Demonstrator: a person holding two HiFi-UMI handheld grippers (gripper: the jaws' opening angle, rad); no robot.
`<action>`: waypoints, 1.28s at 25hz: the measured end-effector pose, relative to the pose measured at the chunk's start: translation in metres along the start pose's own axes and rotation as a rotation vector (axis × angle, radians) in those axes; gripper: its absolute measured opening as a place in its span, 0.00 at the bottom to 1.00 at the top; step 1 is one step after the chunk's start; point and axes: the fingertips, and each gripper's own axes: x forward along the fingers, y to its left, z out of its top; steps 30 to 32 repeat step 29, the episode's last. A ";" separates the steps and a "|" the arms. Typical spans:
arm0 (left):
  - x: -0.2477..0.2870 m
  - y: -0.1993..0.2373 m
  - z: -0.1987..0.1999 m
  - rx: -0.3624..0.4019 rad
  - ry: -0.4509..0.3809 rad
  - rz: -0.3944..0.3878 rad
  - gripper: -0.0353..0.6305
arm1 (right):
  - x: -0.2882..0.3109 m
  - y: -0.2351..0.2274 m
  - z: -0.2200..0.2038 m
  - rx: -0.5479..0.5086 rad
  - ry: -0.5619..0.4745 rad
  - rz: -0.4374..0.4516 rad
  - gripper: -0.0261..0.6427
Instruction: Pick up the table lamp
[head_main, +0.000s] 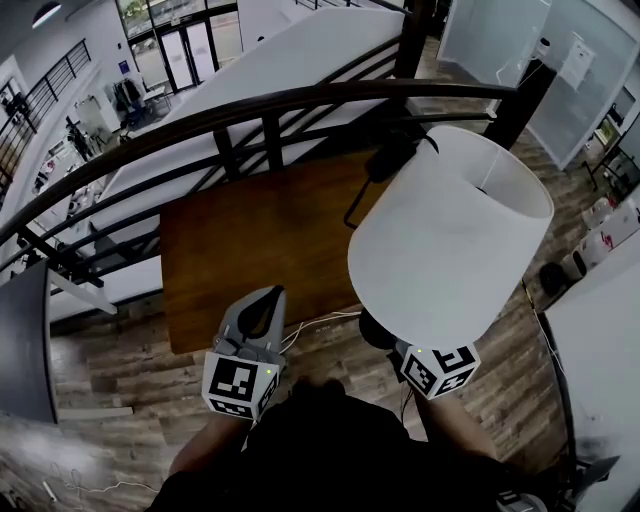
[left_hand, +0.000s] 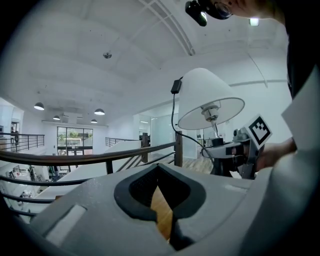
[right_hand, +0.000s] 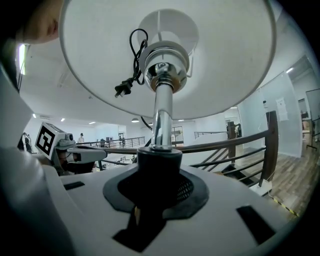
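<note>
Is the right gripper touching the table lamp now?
Touching. In the right gripper view, the right gripper clamps the table lamp at its black base.

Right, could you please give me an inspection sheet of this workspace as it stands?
Surface: wooden table, bare top.
Job's things: table lamp, white shade upright, gripped at its black neck, beside the table's right edge.
Clutter: nothing seen.
Grippers: right gripper jaws closed on the lamp; left gripper jaws together, empty.
Cables: the lamp's corded black plug hangs under the shade; white cable on the floor.
Surroundings: dark railing behind the table, wood floor.
</note>
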 end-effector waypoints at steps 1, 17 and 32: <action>-0.002 0.002 0.000 0.003 -0.003 0.011 0.06 | -0.005 0.000 0.002 -0.001 -0.001 0.000 0.19; -0.003 0.008 0.005 -0.021 -0.021 0.033 0.06 | -0.008 0.011 0.004 -0.033 -0.004 0.017 0.19; 0.000 0.003 0.003 -0.021 -0.022 0.024 0.06 | -0.008 0.007 0.001 -0.033 -0.003 0.011 0.19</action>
